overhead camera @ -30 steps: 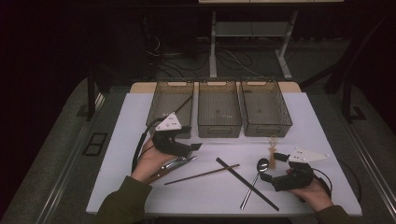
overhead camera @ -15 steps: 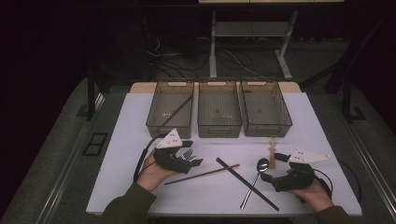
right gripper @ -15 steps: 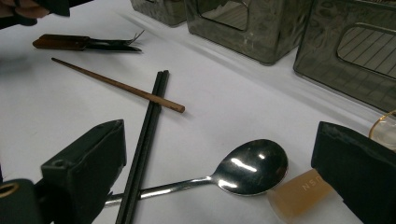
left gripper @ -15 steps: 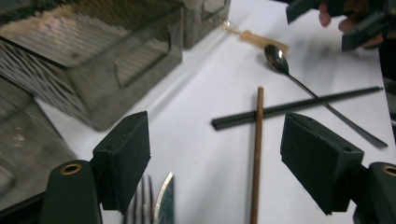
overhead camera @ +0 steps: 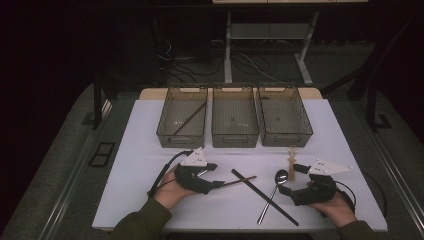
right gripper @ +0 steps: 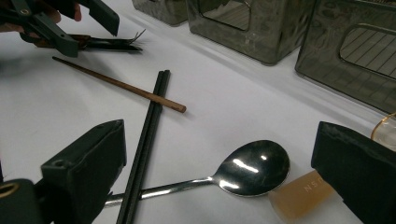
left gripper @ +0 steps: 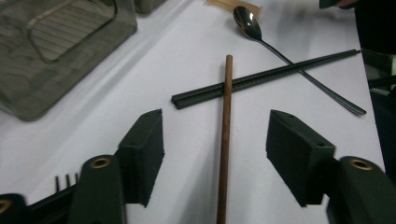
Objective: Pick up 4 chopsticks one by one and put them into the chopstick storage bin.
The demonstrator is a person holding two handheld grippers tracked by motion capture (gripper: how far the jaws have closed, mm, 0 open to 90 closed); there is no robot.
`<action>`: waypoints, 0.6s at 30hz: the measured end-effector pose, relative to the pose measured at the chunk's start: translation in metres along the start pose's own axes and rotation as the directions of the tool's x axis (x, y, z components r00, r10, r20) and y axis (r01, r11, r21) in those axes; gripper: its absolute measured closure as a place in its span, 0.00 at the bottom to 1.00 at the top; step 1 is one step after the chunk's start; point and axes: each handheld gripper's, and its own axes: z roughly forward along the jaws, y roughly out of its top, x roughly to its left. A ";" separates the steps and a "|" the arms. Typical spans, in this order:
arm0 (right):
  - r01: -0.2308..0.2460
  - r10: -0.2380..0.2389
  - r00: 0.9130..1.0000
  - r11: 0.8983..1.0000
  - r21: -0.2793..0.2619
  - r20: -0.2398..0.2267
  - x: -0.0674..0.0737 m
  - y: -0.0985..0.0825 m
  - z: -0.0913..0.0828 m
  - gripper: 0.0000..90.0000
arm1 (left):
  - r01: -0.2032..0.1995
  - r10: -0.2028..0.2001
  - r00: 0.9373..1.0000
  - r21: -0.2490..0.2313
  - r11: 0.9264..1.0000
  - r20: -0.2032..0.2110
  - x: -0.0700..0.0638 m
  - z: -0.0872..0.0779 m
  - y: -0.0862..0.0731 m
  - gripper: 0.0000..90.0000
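Note:
A brown chopstick (left gripper: 225, 140) lies on the white table between the jaws of my left gripper (left gripper: 217, 128). The jaws have just been closing, but both pads still stand clear of the stick, so the gripper is open. The stick's far end rests across a pair of black chopsticks (left gripper: 261, 79). In the high view my left gripper (overhead camera: 216, 184) sits low at the stick's left end. My right gripper (right gripper: 224, 140) is open, with the bowl of a steel spoon (right gripper: 252, 165) lying between its jaws, untouched. It rests at the table's right front (overhead camera: 290, 181).
Three dark mesh bins (overhead camera: 235, 117) stand in a row at the back; the left bin (overhead camera: 182, 120) holds a brown chopstick. A fork's tines (left gripper: 65, 179) lie beside my left jaw. A translucent amber piece (right gripper: 299, 193) lies by the spoon bowl.
My left gripper has moved right and down to the brown chopstick, which now lies between its jaws. The right hand has stayed still.

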 end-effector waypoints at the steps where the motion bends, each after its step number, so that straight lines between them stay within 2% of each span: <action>1: 0.000 0.000 1.000 1.000 0.000 0.000 0.000 0.000 0.000 0.04 | 0.004 -0.005 1.000 0.002 1.000 0.006 0.000 0.001 -0.001 0.45; 10: 0.003 -0.003 1.000 1.000 0.001 -0.001 0.000 0.000 0.000 0.04 | 0.011 -0.014 0.999 0.061 0.998 0.050 -0.001 0.015 -0.004 0.68; 13: 0.004 -0.004 1.000 1.000 0.002 -0.001 0.000 0.000 0.000 0.04 | 0.000 -0.005 0.999 0.089 0.996 0.053 -0.001 0.018 -0.005 0.72; 18: 0.005 -0.005 1.000 1.000 0.003 0.000 0.000 0.000 0.000 0.04 | 0.005 -0.010 0.999 0.101 0.995 0.051 0.000 0.020 -0.005 0.79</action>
